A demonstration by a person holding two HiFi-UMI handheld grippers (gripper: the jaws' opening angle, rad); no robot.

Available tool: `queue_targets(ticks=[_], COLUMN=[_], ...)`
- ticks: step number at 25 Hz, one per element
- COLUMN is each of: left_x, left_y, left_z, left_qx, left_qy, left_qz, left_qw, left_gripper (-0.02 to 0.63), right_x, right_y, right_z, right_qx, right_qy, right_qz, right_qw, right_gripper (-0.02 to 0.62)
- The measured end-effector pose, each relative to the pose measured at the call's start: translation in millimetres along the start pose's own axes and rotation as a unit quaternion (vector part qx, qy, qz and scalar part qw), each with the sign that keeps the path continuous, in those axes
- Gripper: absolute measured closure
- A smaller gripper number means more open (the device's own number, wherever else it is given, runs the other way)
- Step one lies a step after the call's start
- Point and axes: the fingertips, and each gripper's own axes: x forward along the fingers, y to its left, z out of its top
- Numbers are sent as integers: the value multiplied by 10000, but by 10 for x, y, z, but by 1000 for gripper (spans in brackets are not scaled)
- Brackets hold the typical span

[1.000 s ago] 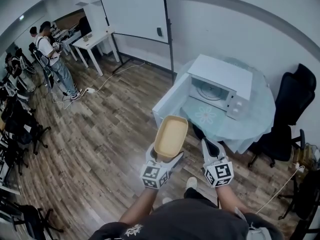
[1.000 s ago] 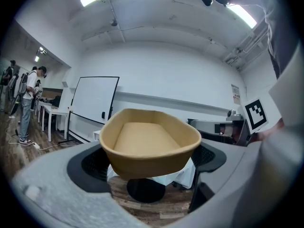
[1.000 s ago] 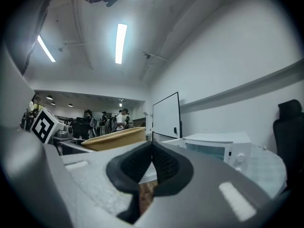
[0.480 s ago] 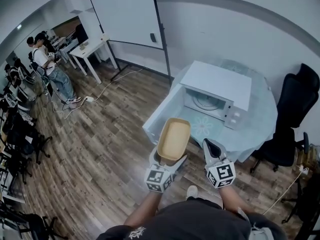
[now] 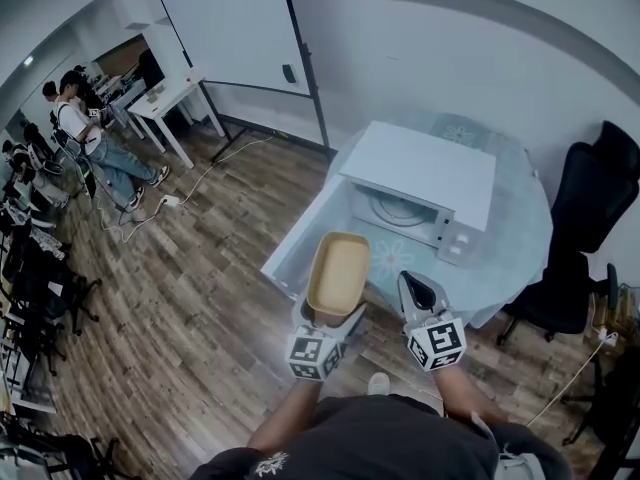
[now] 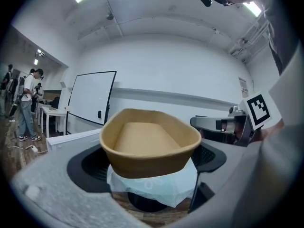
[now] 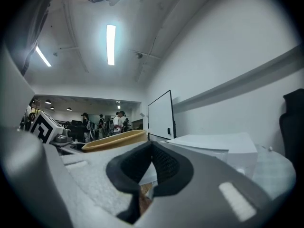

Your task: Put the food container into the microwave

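Left gripper [image 5: 330, 320] fingers [image 6: 88, 167] clenched on the near end of the container [image 5: 340, 273]; right gripper [image 5: 418, 293] fingers [image 7: 166, 167] pressed together on nothing, just beside it. The container is an empty oblong tan tub, matte with rounded corners, held level in the air, its long axis pointing away from the person toward the microwave [image 5: 420, 183]. Since a second ago it has drawn nearer the microwave's open door [image 5: 300, 233], short of the cavity; the white boxy microwave sits on a round cloth-covered worktop [image 5: 525, 233].
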Motion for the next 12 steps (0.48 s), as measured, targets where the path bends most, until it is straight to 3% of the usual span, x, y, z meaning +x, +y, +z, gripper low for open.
queue_targets(ticks=[12], left_x=[523], left_y=[29], left_z=[-155], left_qx=[23], left_qy=[288], left_qz=[-340], left_qw=[9990], left_gripper=[74], right_x=[201], right_y=[-426], right_z=[-132], right_qx=[116], right_qy=[140], right_qz=[-340], right_qw=[9993], right_gripper=[594])
